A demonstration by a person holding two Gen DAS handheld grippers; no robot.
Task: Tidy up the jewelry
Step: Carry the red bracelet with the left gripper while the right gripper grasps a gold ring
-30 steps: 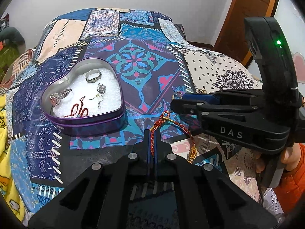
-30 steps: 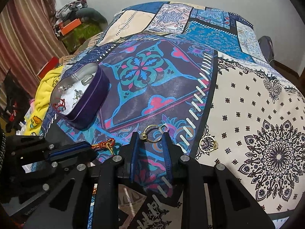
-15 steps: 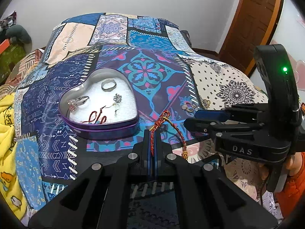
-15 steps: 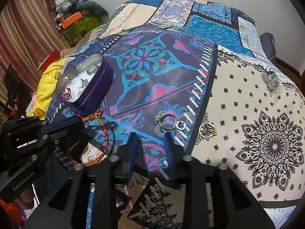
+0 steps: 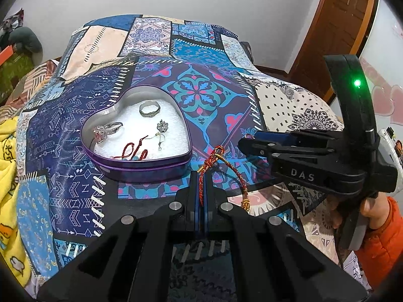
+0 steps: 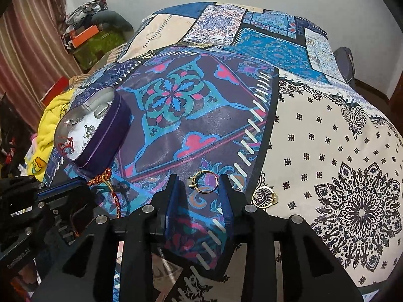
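My left gripper (image 5: 200, 176) is shut on a red and gold braided bracelet (image 5: 211, 156), whose loop hangs to the right over the bedspread. Just ahead to the left sits an open purple heart-shaped tin (image 5: 141, 170) holding rings, an earring and a red cord piece. In the right wrist view, a gold ring with a pale stone (image 6: 193, 181) lies on the bedspread between the fingertips of my right gripper (image 6: 200, 186). Its jaws are closing, and the pads stand apart from the ring. A second gold filigree ring (image 6: 259, 196) lies just to the right.
The patchwork bedspread (image 6: 314, 138) covers the whole bed. A yellow blanket (image 5: 7, 151) lies at its left edge. A wooden door (image 5: 335, 25) stands at the back right. A hand in an orange sleeve (image 5: 377, 239) holds the right gripper (image 5: 248, 142).
The right gripper drew back from the gold ring, then came forward, so the ring lies between its fingertips again. The left gripper has kept its hold on the bracelet.
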